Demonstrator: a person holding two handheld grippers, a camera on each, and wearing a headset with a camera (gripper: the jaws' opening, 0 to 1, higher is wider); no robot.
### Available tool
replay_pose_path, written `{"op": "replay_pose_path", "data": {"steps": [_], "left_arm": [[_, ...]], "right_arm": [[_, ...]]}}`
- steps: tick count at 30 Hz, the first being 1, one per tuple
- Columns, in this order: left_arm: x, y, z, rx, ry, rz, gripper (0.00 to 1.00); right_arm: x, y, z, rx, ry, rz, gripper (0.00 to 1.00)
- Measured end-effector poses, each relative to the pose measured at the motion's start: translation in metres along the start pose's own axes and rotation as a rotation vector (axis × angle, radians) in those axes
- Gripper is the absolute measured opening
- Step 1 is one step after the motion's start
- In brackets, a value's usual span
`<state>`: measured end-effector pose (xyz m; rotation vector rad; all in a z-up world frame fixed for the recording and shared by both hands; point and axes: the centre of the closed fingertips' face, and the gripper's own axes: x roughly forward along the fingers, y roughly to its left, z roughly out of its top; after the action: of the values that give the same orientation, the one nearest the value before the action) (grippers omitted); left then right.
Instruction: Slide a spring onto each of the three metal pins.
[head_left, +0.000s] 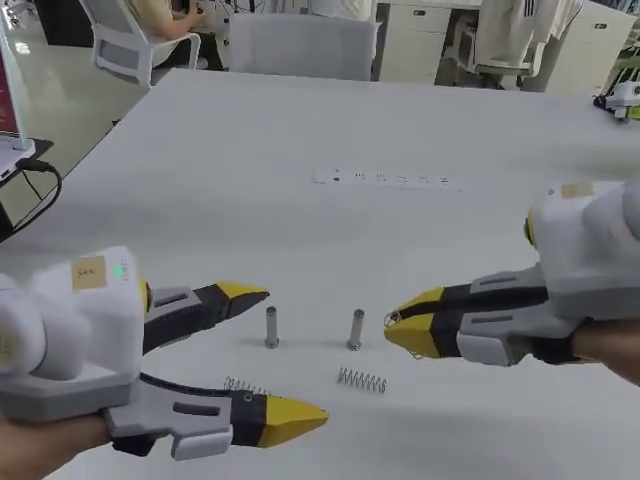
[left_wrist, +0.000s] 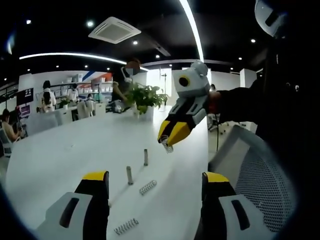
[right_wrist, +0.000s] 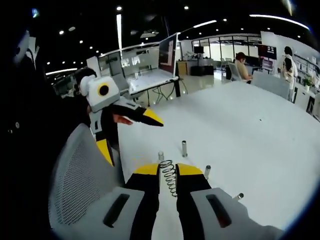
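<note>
- Head view: the left gripper (head_left: 278, 352) had its jaws spread wide over the white table (head_left: 200, 180). A loose spring (head_left: 243, 386) lay on the table and showed between them.
- Head view: the right gripper (head_left: 398, 328) was pinched tight on a held spring (head_left: 392, 318). Its tip was just beside a second pin (head_left: 356, 329), and a first pin (head_left: 271, 327) stood upright further left. A second loose spring (head_left: 362, 380) lay near the two pins.
- Left gripper view: its own jaws stood wide apart with nothing between them. Across the table the right gripper (left_wrist: 172, 136) hung with the held spring (left_wrist: 166, 145) at its tip, just above one upright pin (left_wrist: 146, 157). The other pin (left_wrist: 129, 175) and both loose springs (left_wrist: 148, 187) (left_wrist: 126, 226) were nearer.
- Right gripper view: its jaws were closed on the held spring (right_wrist: 169, 177). Upright pins (right_wrist: 184, 148) stood just beyond the tips, and the left gripper (right_wrist: 130, 136) gaped open beside a mesh chair (right_wrist: 80, 175).
</note>
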<state>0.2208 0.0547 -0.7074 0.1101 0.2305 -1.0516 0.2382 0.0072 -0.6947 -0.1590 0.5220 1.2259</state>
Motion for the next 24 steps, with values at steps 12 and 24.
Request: {"op": "replay_pose_path", "data": {"steps": [12,24], "left_arm": [[0.006,-0.009,0.033,-0.029,-0.09,-0.047,0.59],[0.012,-0.015,0.061,-0.097,-0.19,-0.092,0.37]], "right_arm": [[-0.001,0.03,0.065,0.098,-0.212,0.134,0.1],[0.003,0.05,0.076,0.144,-0.264,0.217,0.1]]}}
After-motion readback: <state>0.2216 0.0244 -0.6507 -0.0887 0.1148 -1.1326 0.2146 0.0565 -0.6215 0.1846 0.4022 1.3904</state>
